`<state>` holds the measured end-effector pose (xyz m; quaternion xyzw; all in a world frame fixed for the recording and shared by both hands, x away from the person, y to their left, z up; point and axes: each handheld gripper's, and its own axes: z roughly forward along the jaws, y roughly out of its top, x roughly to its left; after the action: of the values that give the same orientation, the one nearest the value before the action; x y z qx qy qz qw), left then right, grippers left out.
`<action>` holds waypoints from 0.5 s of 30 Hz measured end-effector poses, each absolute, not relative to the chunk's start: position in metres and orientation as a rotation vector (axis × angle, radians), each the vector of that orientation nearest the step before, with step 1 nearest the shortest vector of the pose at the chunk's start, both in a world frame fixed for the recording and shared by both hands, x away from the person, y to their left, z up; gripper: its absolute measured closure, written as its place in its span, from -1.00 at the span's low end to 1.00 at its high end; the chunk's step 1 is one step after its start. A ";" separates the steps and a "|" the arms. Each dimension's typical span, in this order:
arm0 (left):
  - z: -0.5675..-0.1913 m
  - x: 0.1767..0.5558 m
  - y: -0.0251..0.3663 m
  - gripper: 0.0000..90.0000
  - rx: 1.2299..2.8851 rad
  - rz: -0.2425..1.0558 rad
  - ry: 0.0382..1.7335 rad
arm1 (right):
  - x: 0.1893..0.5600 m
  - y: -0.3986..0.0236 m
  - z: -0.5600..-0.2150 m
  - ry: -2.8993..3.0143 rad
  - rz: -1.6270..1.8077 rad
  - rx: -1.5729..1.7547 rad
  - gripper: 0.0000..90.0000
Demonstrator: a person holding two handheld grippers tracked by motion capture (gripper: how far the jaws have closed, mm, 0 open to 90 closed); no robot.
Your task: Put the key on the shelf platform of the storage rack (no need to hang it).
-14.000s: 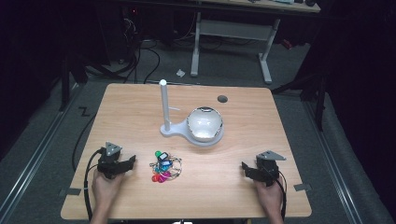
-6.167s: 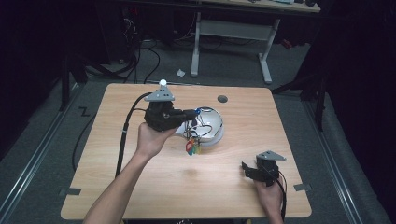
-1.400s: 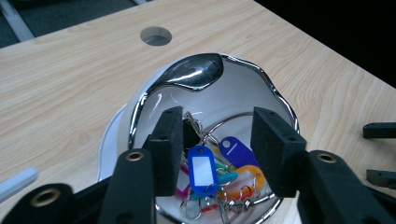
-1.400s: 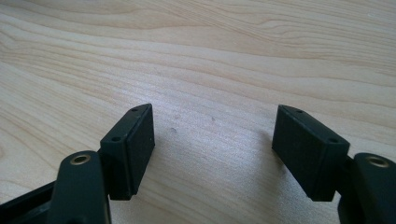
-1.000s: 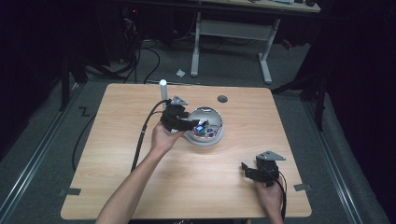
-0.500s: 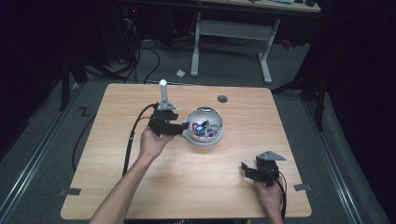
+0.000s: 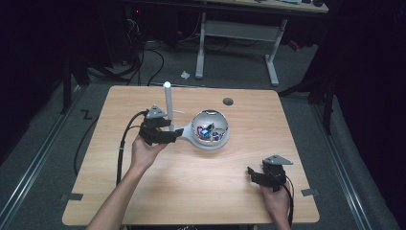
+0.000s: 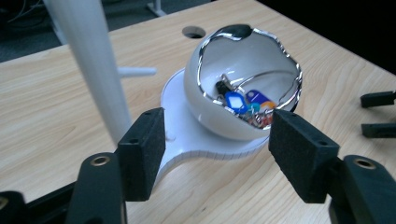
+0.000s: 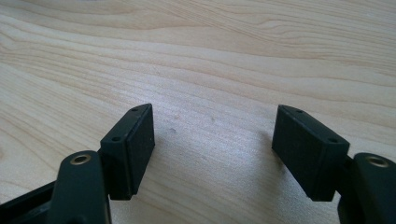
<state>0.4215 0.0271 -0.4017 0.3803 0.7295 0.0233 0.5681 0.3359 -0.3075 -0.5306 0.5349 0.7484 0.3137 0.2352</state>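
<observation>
We had the keys (image 8: 243, 105) in the bowl (image 7: 210, 130) (drop looked done). Left gripper (image 8: 215, 158) spread empty beside the bowl; right gripper (image 9: 215, 149) spread, idle well away.

Dim lab: floor cables (image 7: 143, 57), desk frame (image 7: 237, 33).

Left gripper (image 7: 178, 133) outstretched, right gripper (image 7: 250, 173) low and near, both gaping.

One bowl (image 7: 210, 130), one post (image 7: 168, 103) (both white).
</observation>
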 end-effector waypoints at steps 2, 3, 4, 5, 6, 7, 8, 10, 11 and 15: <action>-0.403 0.419 0.033 -0.20 0.888 0.058 1.717 | 0.336 -0.308 -0.531 2.054 0.861 1.467 -0.33; -0.403 0.419 0.033 -0.20 0.888 0.058 1.717 | 0.336 -0.308 -0.531 2.054 0.861 1.467 -0.33; -0.405 0.418 0.036 -0.21 0.880 0.056 1.724 | 0.336 -0.308 -0.531 2.054 0.861 1.468 -0.33; -0.406 0.418 0.039 -0.21 0.877 0.060 1.724 | 0.336 -0.308 -0.531 2.053 0.860 1.468 -0.33; -0.406 0.418 0.039 -0.21 0.877 0.060 1.724 | 0.336 -0.308 -0.531 2.053 0.860 1.468 -0.33; -0.405 0.417 0.041 -0.21 0.868 0.051 1.732 | 0.336 -0.308 -0.531 2.054 0.860 1.467 -0.33; -0.406 0.417 0.042 -0.23 0.872 0.065 1.730 | 0.336 -0.308 -0.531 2.053 0.860 1.468 -0.33; -0.406 0.415 0.045 -0.23 0.862 0.074 1.724 | 0.336 -0.307 -0.531 2.053 0.861 1.468 -0.33; -0.407 0.414 0.048 -0.23 0.865 0.086 1.720 | 0.336 -0.307 -0.531 2.053 0.860 1.468 -0.33; -0.411 0.414 0.058 -0.23 0.844 0.088 1.731 | 0.336 -0.308 -0.531 2.053 0.861 1.468 -0.33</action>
<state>0.4142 0.0577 -0.4108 0.3596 0.7376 0.0373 0.5703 0.3360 -0.3075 -0.5306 0.5350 0.7483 0.3137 0.2354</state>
